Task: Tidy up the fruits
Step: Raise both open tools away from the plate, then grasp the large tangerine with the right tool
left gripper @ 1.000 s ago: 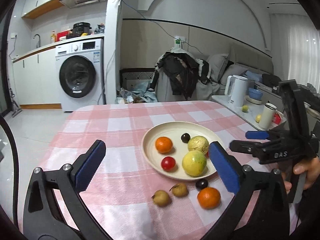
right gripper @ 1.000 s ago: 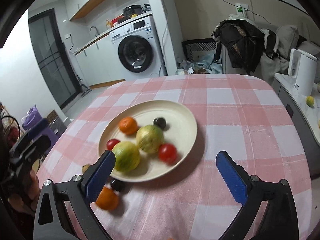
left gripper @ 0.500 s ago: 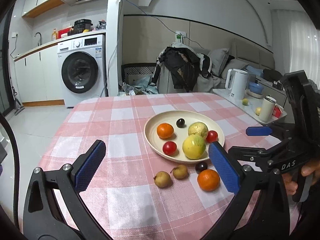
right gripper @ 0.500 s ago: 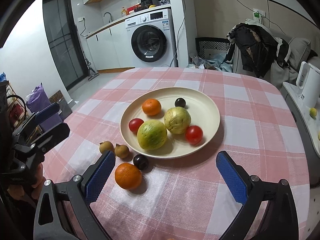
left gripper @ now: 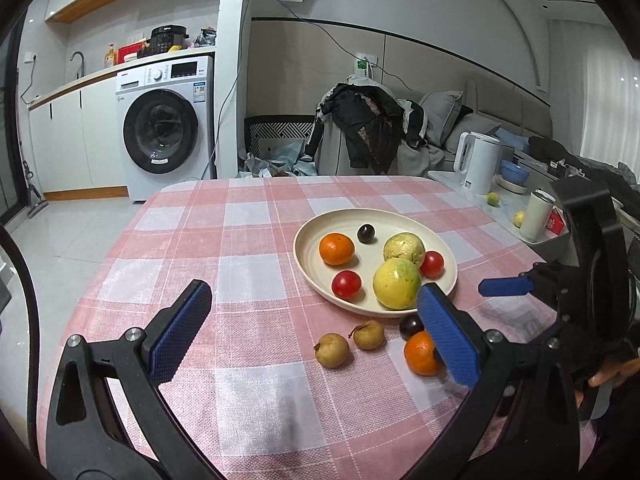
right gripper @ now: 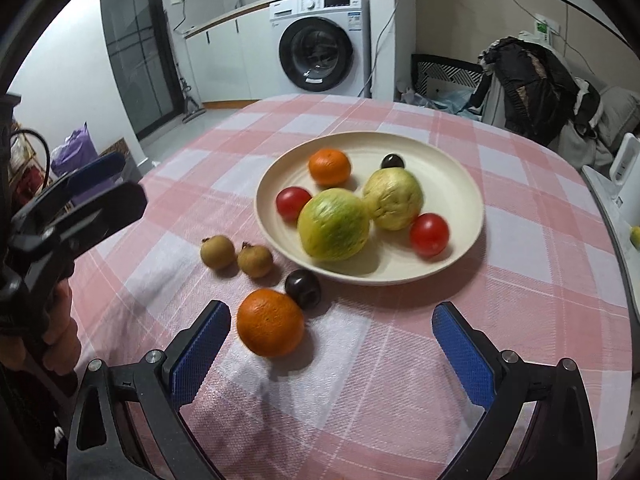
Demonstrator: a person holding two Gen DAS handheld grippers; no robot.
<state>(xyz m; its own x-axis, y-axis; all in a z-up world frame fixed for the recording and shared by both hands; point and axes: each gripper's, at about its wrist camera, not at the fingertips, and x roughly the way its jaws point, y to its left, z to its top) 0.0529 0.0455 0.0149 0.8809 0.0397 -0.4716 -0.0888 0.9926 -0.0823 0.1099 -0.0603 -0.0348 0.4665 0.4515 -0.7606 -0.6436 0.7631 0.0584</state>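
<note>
A: What is sitting where at the moment?

B: The plate [right gripper: 472, 216] is lying toward the far right part of the table [right gripper: 520, 320], and it is carrying an orange, two tomatoes, a dark plum and two big yellow-green fruits. Four pieces are lying loose on the checked cloth, just off the plate's near rim: a second orange [right gripper: 270, 322], a dark plum [right gripper: 303, 283] touching it or nearly so, and two small brown fruits [right gripper: 236, 255] side by side toward the table's left edge.

A: And the grippers?

B: The right gripper [right gripper: 332, 354] is hovering low near the table's near edge, fingers spread wide and grasping nothing, with the loose orange just beyond its left fingertip. The left gripper [left gripper: 316, 334] is hanging above the cloth as well, released and empty, its right finger overlapping the orange in its own camera's view.

A: So which step is in hand?

B: I judge it to be the approach to a loose fruit, most likely that orange, since the right gripper is nearest it. Nothing is being gripped yet.

A: What is the next move calling for?

B: Shifting the right gripper leftward until the orange is centred between the pads, closing gently so it is not rolling into the plum, then lifting over the rim into a bare patch of plate.
</note>
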